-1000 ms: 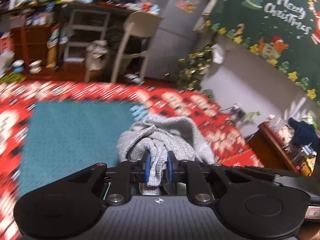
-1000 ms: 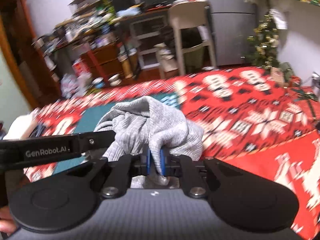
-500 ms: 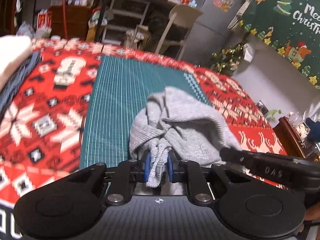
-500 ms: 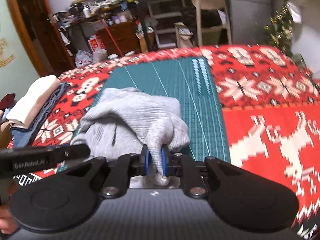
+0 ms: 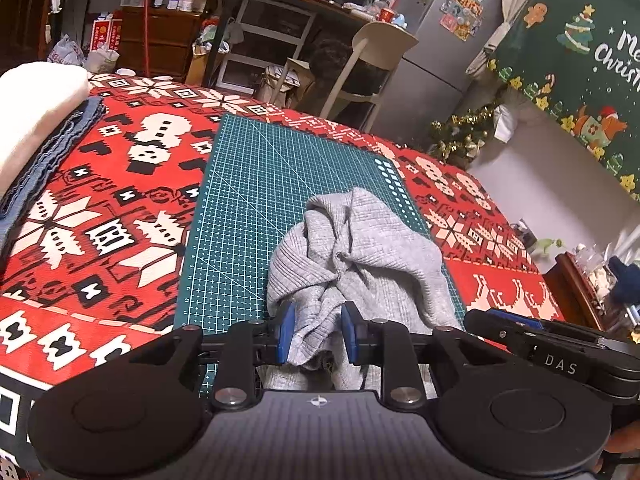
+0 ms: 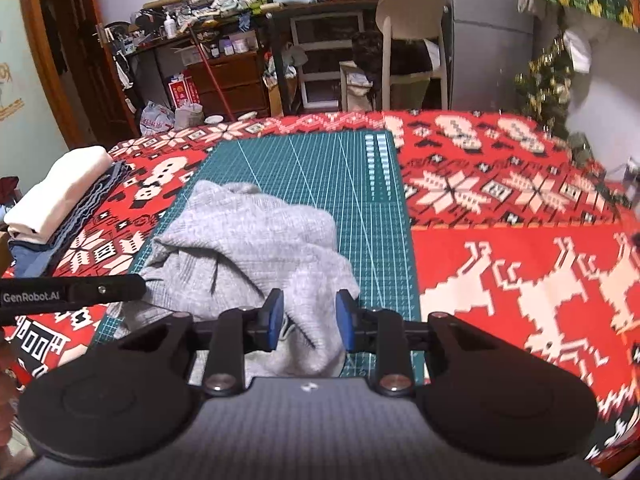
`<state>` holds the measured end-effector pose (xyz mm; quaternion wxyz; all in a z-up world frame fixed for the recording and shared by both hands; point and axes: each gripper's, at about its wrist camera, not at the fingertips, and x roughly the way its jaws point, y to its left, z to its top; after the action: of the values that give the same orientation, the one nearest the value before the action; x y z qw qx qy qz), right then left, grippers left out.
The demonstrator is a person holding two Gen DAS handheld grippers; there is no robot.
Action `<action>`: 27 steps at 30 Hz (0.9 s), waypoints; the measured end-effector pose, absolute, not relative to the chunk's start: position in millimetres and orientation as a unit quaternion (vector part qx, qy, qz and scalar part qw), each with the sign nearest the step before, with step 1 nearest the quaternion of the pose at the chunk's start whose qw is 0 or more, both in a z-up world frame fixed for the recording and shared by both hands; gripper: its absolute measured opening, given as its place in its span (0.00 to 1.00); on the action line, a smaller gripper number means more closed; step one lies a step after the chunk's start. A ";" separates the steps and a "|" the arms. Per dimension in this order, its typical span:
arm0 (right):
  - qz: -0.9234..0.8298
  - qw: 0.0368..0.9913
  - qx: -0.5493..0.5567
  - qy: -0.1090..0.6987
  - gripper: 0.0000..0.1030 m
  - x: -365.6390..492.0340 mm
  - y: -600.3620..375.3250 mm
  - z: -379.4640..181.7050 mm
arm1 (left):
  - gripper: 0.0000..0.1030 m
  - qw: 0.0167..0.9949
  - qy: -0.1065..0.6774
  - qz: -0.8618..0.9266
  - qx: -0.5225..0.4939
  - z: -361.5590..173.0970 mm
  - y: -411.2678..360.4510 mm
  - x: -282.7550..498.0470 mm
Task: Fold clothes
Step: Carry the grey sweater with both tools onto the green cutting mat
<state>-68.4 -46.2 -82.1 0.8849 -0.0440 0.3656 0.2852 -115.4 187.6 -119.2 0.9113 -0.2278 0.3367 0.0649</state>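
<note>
Both tongs, left (image 5: 317, 335) and right (image 6: 309, 323), have their pads spread with the grey sweater (image 5: 360, 256) loose between them, not pinched. It sits bunched on the green mat (image 5: 248, 200), probably dropped there for folding.

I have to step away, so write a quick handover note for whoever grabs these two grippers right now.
Left gripper: open, pads either side of a bunched bit of the grey sweater, not clamping it.
Right gripper: open too, with sweater cloth between its pads.
The sweater lies crumpled on the near end of the green cutting mat, which sits on the red patterned cloth.
A stack of folded clothes sits at the left edge.
Done: sweater set down on the mat. Left: spread it flat, fold it, add it to the stack.
</note>
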 end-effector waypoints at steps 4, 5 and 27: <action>0.310 0.878 -0.052 0.361 0.31 -50.9 -40.2 -89.5 | 0.26 0.910 0.336 0.070 -0.232 -118.2 188.0 -119.1; 0.318 0.874 -0.053 0.363 0.31 -47.6 -37.3 -91.2 | 0.26 0.909 0.339 0.072 -0.231 -118.2 187.4 -118.7; 0.306 0.895 -0.031 0.323 0.03 4.5 -12.5 -83.7 | 0.32 0.902 0.358 0.089 -0.227 -125.5 192.2 -114.8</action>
<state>4.5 -12.5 -83.7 0.8950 -0.0307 0.3233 0.3057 -114.8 192.2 -125.5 0.9017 -0.2265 0.3575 0.0888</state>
